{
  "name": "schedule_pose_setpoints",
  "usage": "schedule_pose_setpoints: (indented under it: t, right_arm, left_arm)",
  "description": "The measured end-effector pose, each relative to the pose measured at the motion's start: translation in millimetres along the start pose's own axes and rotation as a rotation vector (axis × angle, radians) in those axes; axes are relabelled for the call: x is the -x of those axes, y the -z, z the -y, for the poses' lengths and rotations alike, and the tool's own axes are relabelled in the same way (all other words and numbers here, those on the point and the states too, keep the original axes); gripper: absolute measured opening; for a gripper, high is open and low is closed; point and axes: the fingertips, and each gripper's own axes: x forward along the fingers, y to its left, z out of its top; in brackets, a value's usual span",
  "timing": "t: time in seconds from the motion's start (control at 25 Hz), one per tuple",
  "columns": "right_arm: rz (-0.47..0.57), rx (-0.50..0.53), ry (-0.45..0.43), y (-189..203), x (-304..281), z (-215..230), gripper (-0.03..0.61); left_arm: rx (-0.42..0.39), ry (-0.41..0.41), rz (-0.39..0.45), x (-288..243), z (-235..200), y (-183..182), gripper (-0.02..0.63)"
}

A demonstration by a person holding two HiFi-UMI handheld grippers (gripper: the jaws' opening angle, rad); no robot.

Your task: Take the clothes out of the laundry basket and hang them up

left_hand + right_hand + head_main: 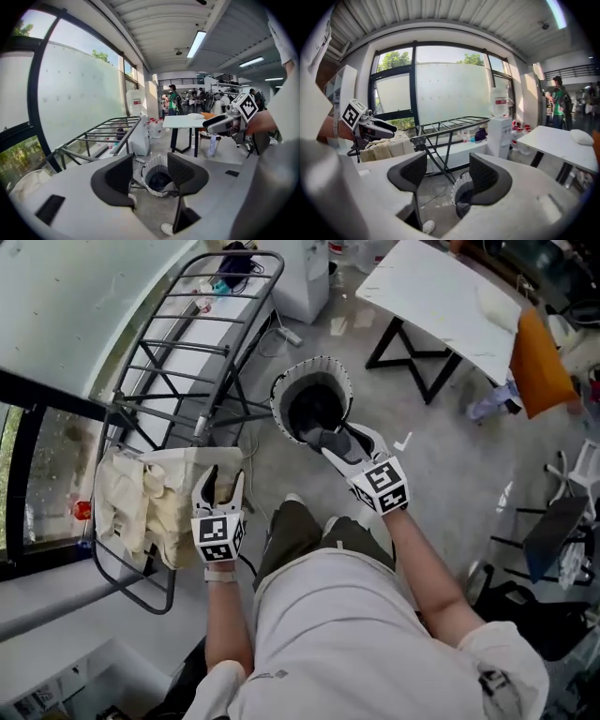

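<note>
In the head view the drying rack (202,348) runs lengthwise from 7 to 1 o'clock, with a cream cloth (141,498) draped over its near end. At its 3 o'clock the round laundry basket (277,404) stands upright on the concrete floor (450,465), holding dark clothes (314,411). The left gripper (225,479) beside the cloth and the right gripper (337,439) over the basket's near rim both have their jaws apart and empty. A white table (431,296) stands at 1 o'clock.

The right gripper (330,435) is covering the 5 o'clock rim of the laundry basket (314,365) in the head view, and the dark contents (309,407) are showing no readable shape. In the right gripper view one jaw is hiding half the basket. The distant figures (173,98) — near 12 o'clock in the left gripper view — are appearing too small to make out.
</note>
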Motion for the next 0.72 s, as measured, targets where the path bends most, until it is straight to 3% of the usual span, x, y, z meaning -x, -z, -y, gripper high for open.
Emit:
schedule_pose_setpoints:
  t: [0.24,0.72]
  right_arm:
    - [-0.063,-0.108,0.154,44,31,72,0.279]
    - [-0.221,-0.203,0.279,93,1,165,0.279]
  left_arm:
    - [-0.082,0.215,-0.062,-86,62,-11,0.225]
    - [-0.117,0.543,-0.285,-254,122,31,0.225]
